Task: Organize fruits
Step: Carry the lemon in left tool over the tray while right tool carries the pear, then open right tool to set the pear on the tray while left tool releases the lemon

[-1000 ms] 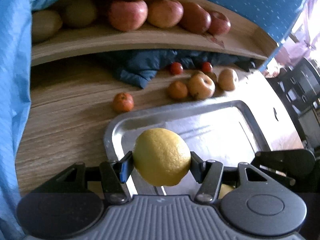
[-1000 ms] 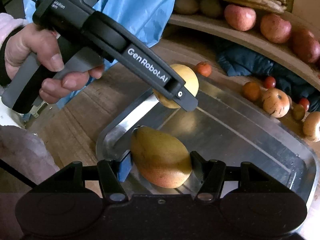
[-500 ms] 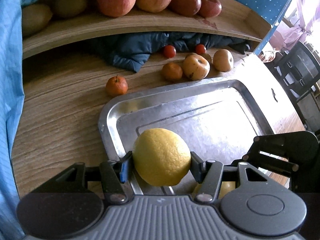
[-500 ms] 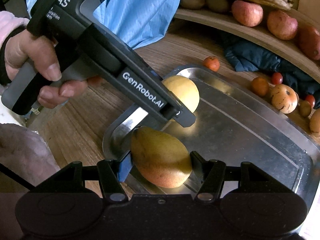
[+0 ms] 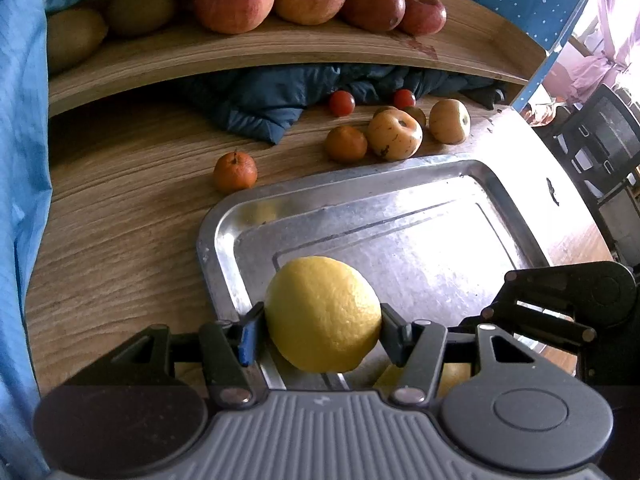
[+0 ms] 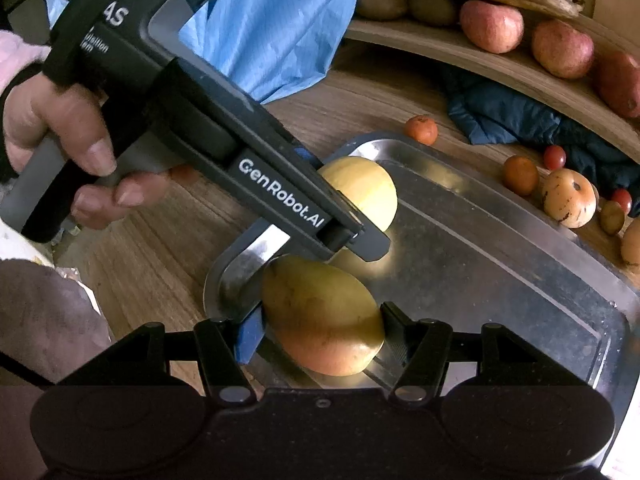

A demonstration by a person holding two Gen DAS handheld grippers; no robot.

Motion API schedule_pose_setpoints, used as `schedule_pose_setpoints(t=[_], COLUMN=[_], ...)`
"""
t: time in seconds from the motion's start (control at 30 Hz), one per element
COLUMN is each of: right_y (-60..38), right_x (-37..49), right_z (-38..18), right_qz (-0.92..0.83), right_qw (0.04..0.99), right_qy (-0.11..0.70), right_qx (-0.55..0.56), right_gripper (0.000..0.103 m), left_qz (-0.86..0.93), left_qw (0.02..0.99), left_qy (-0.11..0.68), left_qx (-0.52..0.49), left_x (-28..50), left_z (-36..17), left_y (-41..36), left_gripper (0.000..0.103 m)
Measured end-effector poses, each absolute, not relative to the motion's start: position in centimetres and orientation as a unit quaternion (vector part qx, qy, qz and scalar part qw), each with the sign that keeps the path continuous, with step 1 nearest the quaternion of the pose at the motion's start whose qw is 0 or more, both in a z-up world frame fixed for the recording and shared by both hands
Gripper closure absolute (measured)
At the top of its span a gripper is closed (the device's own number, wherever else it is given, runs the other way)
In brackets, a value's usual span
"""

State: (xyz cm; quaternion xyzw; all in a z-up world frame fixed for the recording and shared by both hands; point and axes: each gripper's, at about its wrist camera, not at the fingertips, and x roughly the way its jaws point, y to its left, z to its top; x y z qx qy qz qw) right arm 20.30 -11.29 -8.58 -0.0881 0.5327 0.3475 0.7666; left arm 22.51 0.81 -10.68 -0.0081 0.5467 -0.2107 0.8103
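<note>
right claw point(image 6: 322, 326) clamping mango point(image 6: 322, 316), left claw point(image 6: 352, 200) gripping lemon point(image 6: 366, 190), over tray point(image 6: 500, 264)

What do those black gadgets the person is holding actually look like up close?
Each is matte black plastic. The left gripper has a long angular body lettered "GenRobot.AI" in white, a grey handle and a blue pad on one finger; a bare hand with a pink cuff grips it. The right gripper has two angular black fingers, one with a blue pad, and round-lobed housing.
</note>
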Motion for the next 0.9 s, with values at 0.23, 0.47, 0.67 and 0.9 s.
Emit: schedule_pose_setpoints(t=[0.23,0.47,0.67,0.9], right_y=[-11.7,-13.6,-15.7,-17.6], right_x=[20.0,19.1,17.9,16.0], right_z=[-8.5,-7.7,-6.4,-5.4], right_qz=[0.348,0.335,0.330,0.324], right_qw=[0.773,0.786,0.796,0.805], right_qy=[0.524,0.515,0.503,0.494], right_qx=[-0.086,-0.074,-0.064,-0.059], right_gripper=[0.035,0.025,0.018,0.010], left_qz=[-0.196,-0.167,-0.146,-0.123], left_qw=[0.821,0.837,0.854,0.873], left_qy=[0.537,0.521,0.499,0.471], left_qx=[-0.002,-0.014,-0.026,-0.022], left_x=[21.9,20.5,18.3,15.0], left_z=[-10.1,-8.9,-7.4,-6.2], left_y=[0.3,0.4,0.9,1.3], left_gripper=[0.029,0.019,0.009,0.001])
